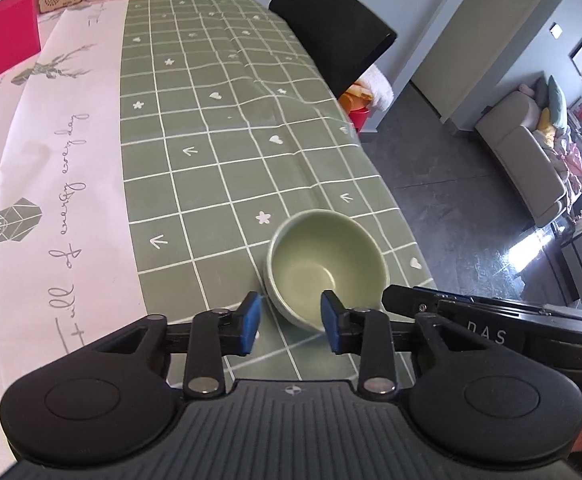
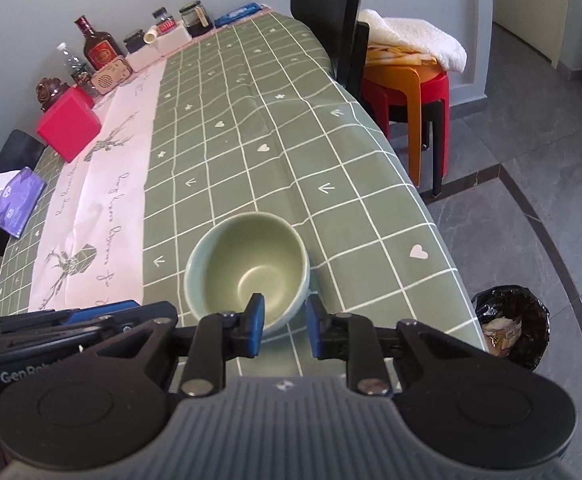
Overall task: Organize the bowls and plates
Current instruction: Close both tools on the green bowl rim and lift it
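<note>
A pale green bowl [image 1: 327,264] [image 2: 251,268] stands upright on the green checked tablecloth near the table's right edge. A second rim shows along its left side, as if two bowls were nested. My left gripper [image 1: 291,320] straddles the near left rim, one blue pad inside the bowl and one outside, with space around the wall. My right gripper [image 2: 285,320] straddles the near right rim the same way, and its pads do not visibly press. The right gripper's black body [image 1: 491,324] shows in the left wrist view, and the left gripper's body [image 2: 71,328] in the right wrist view.
The table [image 2: 371,184] carries a white runner [image 1: 51,160], a red box [image 2: 69,126], a tissue pack [image 2: 15,200] and bottles and jars [image 2: 99,48] at its far end. A black chair [image 2: 327,8], stacked stools [image 2: 415,92] and a bin [image 2: 511,324] stand on the right.
</note>
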